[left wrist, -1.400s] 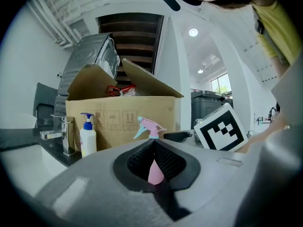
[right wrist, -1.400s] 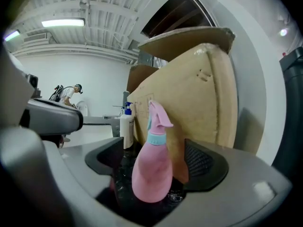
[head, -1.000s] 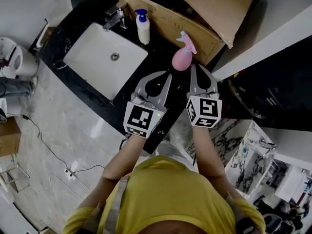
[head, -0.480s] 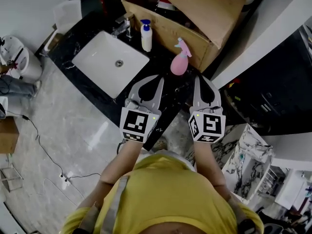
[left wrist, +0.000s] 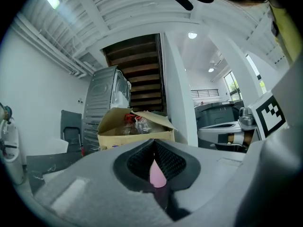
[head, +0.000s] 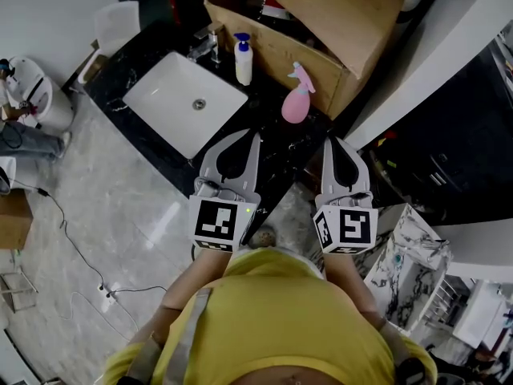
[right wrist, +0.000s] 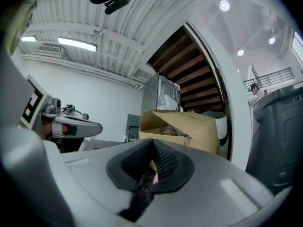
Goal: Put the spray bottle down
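Place: a washroom corner in a bare, industrial-looking building.
Counter: a black marble counter (head: 276, 160) lies under both gripper tips and ahead of them.
Sink: a white rectangular sink (head: 160, 103) with a faucet (head: 204, 46), ahead and left of the left gripper (head: 250, 137).
Toiletries: a pump bottle (head: 244, 62) stands ahead of the left gripper.
Clutter: an open cardboard box (head: 321, 38), ahead of the right gripper (head: 333, 141).
Floor: glossy marble-look floor (head: 120, 207) left of the left gripper, with a trailing cable (head: 72, 247).
Overhead: a corrugated ceiling (right wrist: 94, 22), a strip light (right wrist: 75, 44) and a wooden staircase underside (left wrist: 137, 70).
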### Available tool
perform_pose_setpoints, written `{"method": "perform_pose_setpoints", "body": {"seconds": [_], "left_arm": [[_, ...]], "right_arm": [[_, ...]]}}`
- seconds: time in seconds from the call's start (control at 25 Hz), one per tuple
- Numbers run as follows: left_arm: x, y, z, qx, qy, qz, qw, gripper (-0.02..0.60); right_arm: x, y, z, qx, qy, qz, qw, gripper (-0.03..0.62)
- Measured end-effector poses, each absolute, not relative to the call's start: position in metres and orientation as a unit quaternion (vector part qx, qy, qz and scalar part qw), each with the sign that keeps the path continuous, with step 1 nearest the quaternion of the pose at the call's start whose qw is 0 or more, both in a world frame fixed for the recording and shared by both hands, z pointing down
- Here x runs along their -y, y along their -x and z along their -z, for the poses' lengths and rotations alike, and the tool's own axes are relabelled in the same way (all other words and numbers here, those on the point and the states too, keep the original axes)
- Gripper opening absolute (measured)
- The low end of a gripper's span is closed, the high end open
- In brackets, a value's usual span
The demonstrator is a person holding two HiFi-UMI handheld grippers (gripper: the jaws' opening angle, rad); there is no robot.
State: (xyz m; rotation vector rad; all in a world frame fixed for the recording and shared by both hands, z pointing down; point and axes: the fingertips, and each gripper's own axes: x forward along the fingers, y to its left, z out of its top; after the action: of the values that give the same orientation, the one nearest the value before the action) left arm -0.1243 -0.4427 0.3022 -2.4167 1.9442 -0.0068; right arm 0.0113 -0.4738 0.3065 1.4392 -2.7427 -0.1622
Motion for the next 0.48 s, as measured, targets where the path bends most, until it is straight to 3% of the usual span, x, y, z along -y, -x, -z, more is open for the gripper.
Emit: {"method": "perform_pose_setpoints", "body": {"seconds": [0.48], "left_arm": [[0.4448,0.1220,-0.3046,-0.624,0.781,0.004,0.017,0.005]], "right_arm": [[0.4786,-0.0081,-0.3105,0.889,-0.454,0.055,0.026,-0.003]]}}
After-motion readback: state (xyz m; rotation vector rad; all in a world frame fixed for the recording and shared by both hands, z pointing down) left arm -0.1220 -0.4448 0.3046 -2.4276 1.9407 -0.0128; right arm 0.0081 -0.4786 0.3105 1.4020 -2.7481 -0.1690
